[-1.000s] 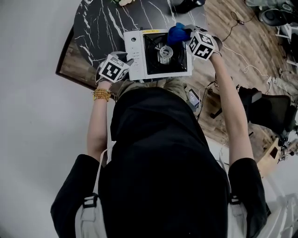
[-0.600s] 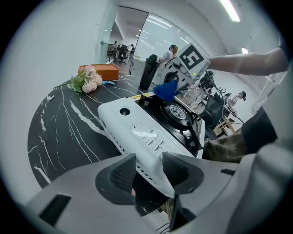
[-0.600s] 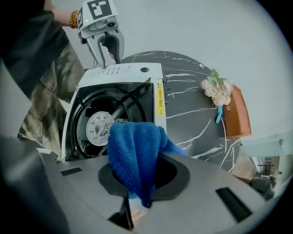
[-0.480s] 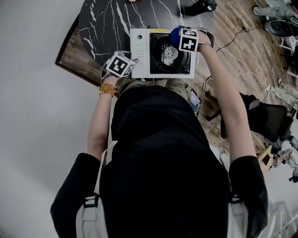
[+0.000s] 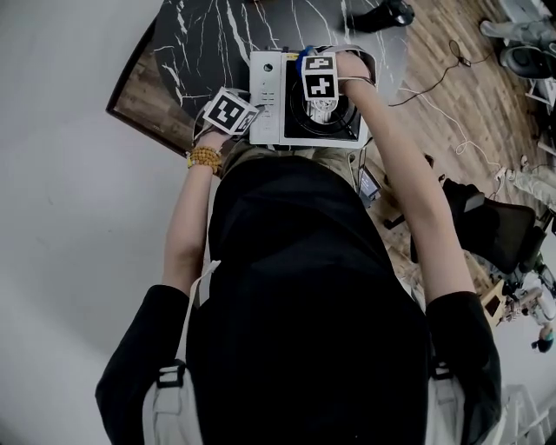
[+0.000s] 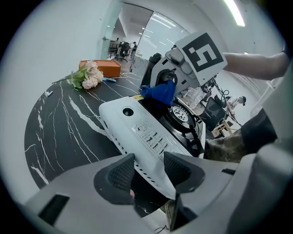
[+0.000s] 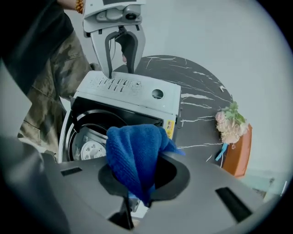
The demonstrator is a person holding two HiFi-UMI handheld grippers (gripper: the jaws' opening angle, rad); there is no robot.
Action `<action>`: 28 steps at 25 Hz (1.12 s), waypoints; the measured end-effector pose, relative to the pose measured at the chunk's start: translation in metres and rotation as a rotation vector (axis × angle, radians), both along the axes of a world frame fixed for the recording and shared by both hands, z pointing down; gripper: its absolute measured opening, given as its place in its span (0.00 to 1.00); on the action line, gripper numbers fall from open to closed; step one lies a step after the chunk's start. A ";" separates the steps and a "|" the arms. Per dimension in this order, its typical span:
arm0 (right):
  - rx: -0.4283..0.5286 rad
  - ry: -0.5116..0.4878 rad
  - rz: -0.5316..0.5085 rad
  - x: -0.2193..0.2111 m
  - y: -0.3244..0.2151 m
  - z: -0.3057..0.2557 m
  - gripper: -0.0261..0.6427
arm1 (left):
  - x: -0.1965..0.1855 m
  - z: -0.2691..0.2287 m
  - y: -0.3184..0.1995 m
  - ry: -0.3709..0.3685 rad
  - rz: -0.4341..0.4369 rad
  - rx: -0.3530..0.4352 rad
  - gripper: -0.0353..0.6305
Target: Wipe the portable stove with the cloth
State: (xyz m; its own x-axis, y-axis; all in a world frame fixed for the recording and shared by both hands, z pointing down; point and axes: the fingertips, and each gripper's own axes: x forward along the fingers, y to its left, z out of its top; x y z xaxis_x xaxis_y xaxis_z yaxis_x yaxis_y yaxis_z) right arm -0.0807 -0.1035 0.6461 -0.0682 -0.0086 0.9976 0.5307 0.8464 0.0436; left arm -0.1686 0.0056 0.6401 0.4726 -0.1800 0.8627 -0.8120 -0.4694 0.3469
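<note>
The white portable stove [image 5: 266, 97] sits at the near edge of a black marble table [image 5: 208, 43]. Its black burner well [image 7: 91, 148] is uncovered. My right gripper [image 5: 318, 78] points straight down over the far left of the burner and is shut on a blue cloth [image 7: 135, 155]. The cloth [image 6: 160, 93] hangs bunched just above the stove top. My left gripper [image 6: 149, 169] is at the stove's [image 6: 137, 123] near left corner. Its jaws are opening, and the corner edge lies between the pads without being squeezed.
A bunch of pale flowers [image 6: 87, 77] and an orange box [image 6: 100, 67] lie at the table's far side. A dark object [image 5: 382, 13] rests at the table's far edge. Cables and a black chair [image 5: 495, 226] are on the wooden floor to the right.
My right gripper has carried the cloth leftward and down from the stove's far right corner to above the burner's far left. The left gripper stays at the near left corner.
</note>
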 end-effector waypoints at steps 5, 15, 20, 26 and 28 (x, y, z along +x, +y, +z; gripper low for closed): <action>-0.061 -0.216 0.244 0.001 -0.003 -0.023 0.11 | 0.009 -0.011 0.010 0.026 0.141 0.045 0.40; -0.062 -0.890 0.304 -0.038 0.117 -0.140 0.11 | 0.059 -0.162 -0.021 0.993 -0.189 0.142 0.43; -0.095 -0.896 0.434 -0.037 0.131 -0.129 0.12 | 0.077 -0.147 -0.007 0.902 0.020 0.006 0.43; -0.143 -0.813 0.573 0.009 0.135 -0.100 0.20 | 0.072 -0.116 -0.025 0.611 0.143 -0.037 0.21; -0.112 -0.787 0.678 0.042 0.127 -0.090 0.20 | 0.049 -0.095 -0.053 0.358 0.159 0.039 0.21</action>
State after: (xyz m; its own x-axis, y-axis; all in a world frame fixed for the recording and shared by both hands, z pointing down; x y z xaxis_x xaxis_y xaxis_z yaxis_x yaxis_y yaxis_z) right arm -0.0390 0.0232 0.5566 -0.7143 -0.1981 0.6712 -0.2016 0.9767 0.0737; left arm -0.1201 -0.0470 0.5450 0.7667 -0.1098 0.6325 -0.5594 -0.5976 0.5743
